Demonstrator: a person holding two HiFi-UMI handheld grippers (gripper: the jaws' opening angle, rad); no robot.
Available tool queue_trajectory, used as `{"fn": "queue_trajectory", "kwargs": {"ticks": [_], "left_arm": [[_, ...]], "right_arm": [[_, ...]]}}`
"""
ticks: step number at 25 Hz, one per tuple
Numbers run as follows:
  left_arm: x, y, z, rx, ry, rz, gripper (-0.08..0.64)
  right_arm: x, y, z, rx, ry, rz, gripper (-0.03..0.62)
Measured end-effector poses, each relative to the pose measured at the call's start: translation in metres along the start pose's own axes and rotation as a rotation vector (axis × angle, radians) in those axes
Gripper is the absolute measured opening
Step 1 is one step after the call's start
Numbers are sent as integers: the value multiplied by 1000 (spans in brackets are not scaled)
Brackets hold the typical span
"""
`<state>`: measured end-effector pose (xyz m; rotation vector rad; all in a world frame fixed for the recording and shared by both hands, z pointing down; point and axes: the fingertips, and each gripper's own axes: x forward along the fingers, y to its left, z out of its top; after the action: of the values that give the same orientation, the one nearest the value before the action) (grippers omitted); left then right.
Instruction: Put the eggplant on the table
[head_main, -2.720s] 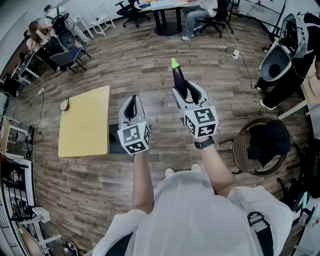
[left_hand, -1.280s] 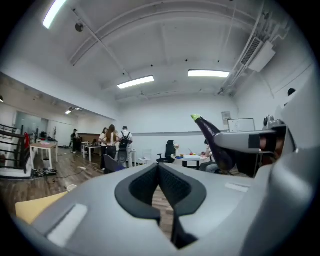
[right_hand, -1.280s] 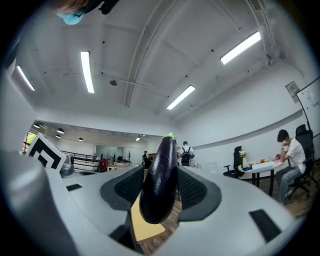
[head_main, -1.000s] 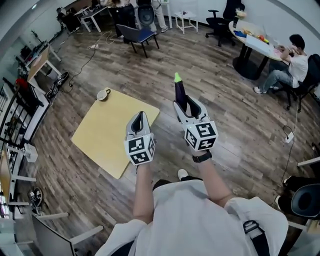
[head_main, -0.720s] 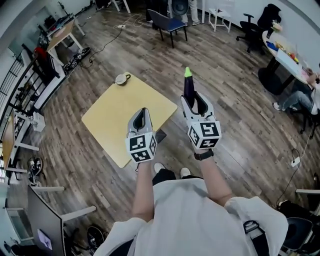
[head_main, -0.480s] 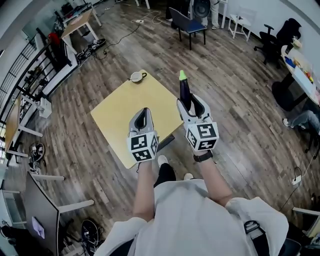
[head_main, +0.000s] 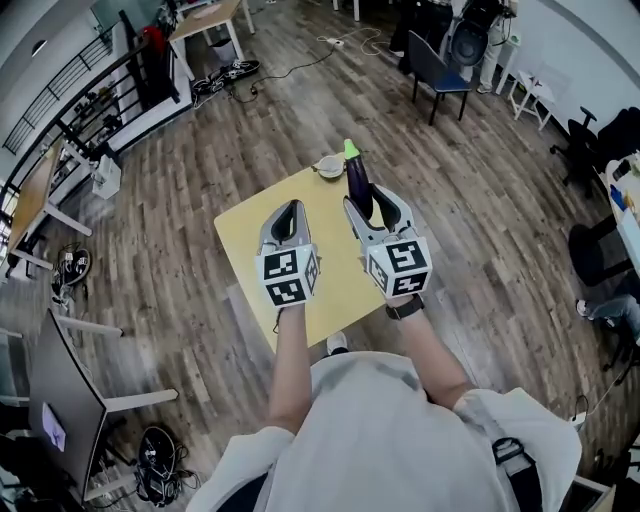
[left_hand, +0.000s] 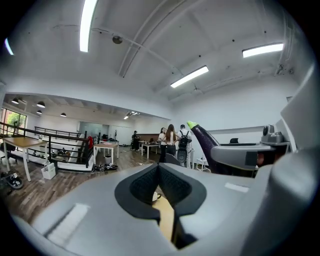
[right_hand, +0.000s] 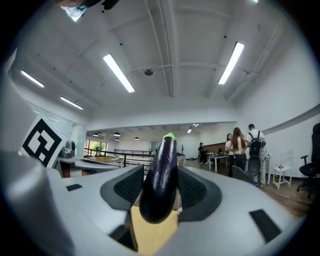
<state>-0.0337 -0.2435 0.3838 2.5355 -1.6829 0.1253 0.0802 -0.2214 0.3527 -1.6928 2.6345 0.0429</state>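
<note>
A dark purple eggplant (head_main: 358, 184) with a green tip sticks forward out of my right gripper (head_main: 367, 203), whose pads press on its thick end. In the right gripper view the eggplant (right_hand: 161, 177) stands between the two jaws and rises past them. Both grippers hang above the near part of the square yellow table (head_main: 250, 228). My left gripper (head_main: 286, 216) is beside the right one, its jaws together with nothing between them. From the left gripper view the eggplant (left_hand: 202, 141) shows at the right, and a strip of the yellow table (left_hand: 167, 220) shows below the jaws.
A small cup (head_main: 328, 166) sits on the table's far corner. Wood floor surrounds the table. A blue chair (head_main: 432, 68) stands beyond it, a railing (head_main: 130, 80) and desks at the upper left, a monitor (head_main: 62, 410) at the lower left. People (right_hand: 242, 146) stand in the distance.
The view has swung round: the yellow table has come from the left to lie right under both grippers. The eggplant stays in the right gripper's grip; the left gripper's jaws stay together.
</note>
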Motion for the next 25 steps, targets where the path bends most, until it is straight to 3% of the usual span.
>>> {"fn": "queue_trajectory", "kwargs": {"ticks": [5, 10, 19, 25], "left_arm": [[16, 56, -20, -15, 10, 33, 11], [37, 99, -45, -66, 90, 43, 11], [99, 117, -90, -114, 188, 41, 10], [130, 133, -135, -206, 289, 56, 9]], "right_arm": [[60, 20, -24, -7, 45, 33, 209], [103, 34, -46, -11, 148, 60, 209], [167, 9, -120, 24, 315, 96, 209], [206, 2, -166, 78, 410, 144, 209]]}}
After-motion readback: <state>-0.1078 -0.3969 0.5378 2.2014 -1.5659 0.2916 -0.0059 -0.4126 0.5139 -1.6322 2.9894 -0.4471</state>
